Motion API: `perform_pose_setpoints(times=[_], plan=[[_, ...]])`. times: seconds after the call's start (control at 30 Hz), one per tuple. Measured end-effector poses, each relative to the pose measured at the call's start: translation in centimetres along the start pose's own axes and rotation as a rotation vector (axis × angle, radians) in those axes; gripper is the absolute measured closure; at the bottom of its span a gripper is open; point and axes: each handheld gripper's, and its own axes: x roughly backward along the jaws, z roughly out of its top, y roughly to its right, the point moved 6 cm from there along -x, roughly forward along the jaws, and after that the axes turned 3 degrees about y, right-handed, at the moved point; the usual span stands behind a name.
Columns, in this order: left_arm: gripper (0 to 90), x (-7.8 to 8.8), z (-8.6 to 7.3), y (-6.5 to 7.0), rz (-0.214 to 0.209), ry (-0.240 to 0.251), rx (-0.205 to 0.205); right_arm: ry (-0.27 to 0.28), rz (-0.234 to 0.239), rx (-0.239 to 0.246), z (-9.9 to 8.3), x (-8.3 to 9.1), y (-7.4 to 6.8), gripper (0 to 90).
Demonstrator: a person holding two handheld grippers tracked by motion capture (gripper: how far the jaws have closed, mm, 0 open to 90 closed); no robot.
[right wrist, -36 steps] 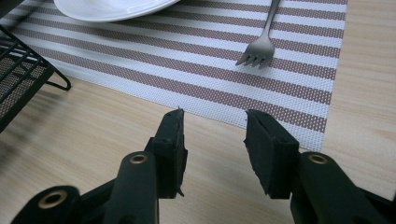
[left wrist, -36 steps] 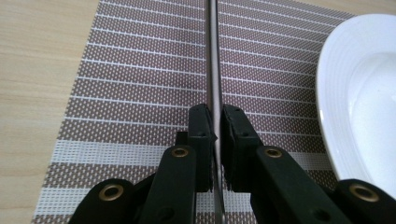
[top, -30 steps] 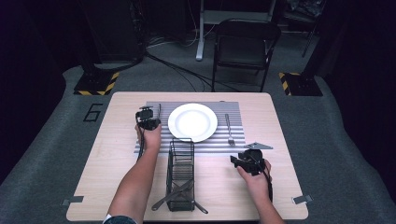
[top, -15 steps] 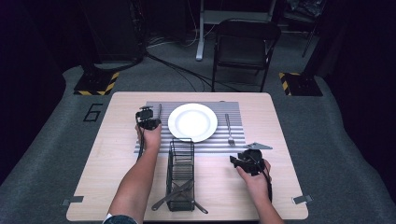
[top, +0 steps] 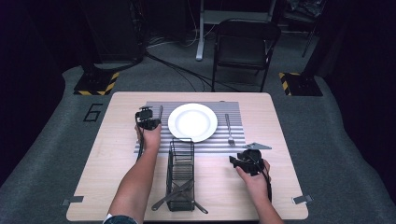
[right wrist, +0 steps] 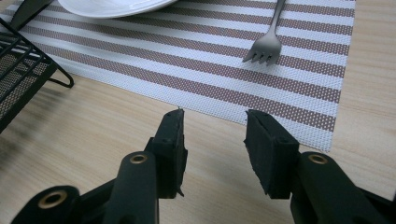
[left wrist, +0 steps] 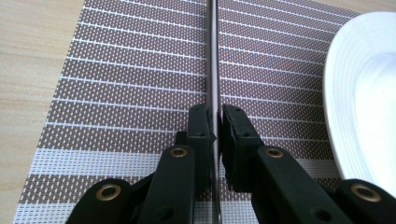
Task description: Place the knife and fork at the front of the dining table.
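Here, a pale wooden table (top: 116,154) takes up the lower centre of the high view, a striped placemat (top: 233,112) lying across its upper middle. A white plate (top: 192,122) sits at the centre of the mat. Below it, toward the bottom centre of the frame, a black wire rack (top: 180,172) stands on the bare wood with dark utensils lying crossed at its lower end. A fork (top: 229,129) lies on the mat just right of the plate.

At centre left of the high view, the left gripper (top: 148,119) rests at the mat's left edge, beside the plate. In the left gripper view its two black jaws are pressed together at the middle of the frame on a thin metal knife (left wrist: 215,70), held on edge, whose narrow strip runs straight up from the pads to the top of the frame over the brown and white stripes; the plate's rim curves in at the right edge. The knife thus lies on the mat just left of the plate, clamped.

At lower right of the high view, the right gripper (top: 246,161) sits over bare wood below the mat's lower right corner. In the right gripper view its jaws stand apart at bottom centre with nothing between them, the pads touching nothing, the fork's tines at upper right.
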Motion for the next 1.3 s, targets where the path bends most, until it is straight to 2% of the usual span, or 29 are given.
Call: perform_pose_setpoints(times=[0.5, 0.63, 0.7, 0.87, 1.0, 1.13, 1.2, 1.3], plan=[[78.5, 0.1, 0.1, -0.5, -0.002, 0.008, 0.006, -0.002, 0.004, 0.000, 0.0, -0.1, -0.1, 57.2], [72.5, 0.3, 0.3, -0.7, -0.014, 0.017, 0.010, -0.003, 0.005, 0.005, 0.0, -0.1, -0.2, 57.1], [72.2, 0.6, 0.5, -0.8, -0.016, 0.020, 0.002, -0.002, 0.005, 0.002, 0.0, -0.1, -0.2, 57.2], [64.5, 1.5, 0.9, -1.1, -0.037, 0.016, 0.015, 0.005, 0.001, 0.009, 0.1, -0.2, -0.3, 57.1], [59.5, 3.1, 1.4, -1.8, -0.046, 0.033, 0.007, 0.004, 0.004, 0.013, 0.1, -0.2, -0.4, 57.0], [55.0, 3.9, 1.3, -2.1, -0.061, 0.031, 0.008, 0.010, -0.002, 0.009, 0.2, -0.2, -0.3, 56.6], [51.5, 4.5, 1.3, -2.3, -0.081, 0.027, -0.010, 0.007, -0.006, 0.006, 0.1, -0.2, -0.3, 56.1], [50.1, 4.8, 1.2, -2.4, -0.082, 0.025, -0.030, 0.005, -0.006, 0.004, 0.1, -0.3, -0.4, 55.7]])
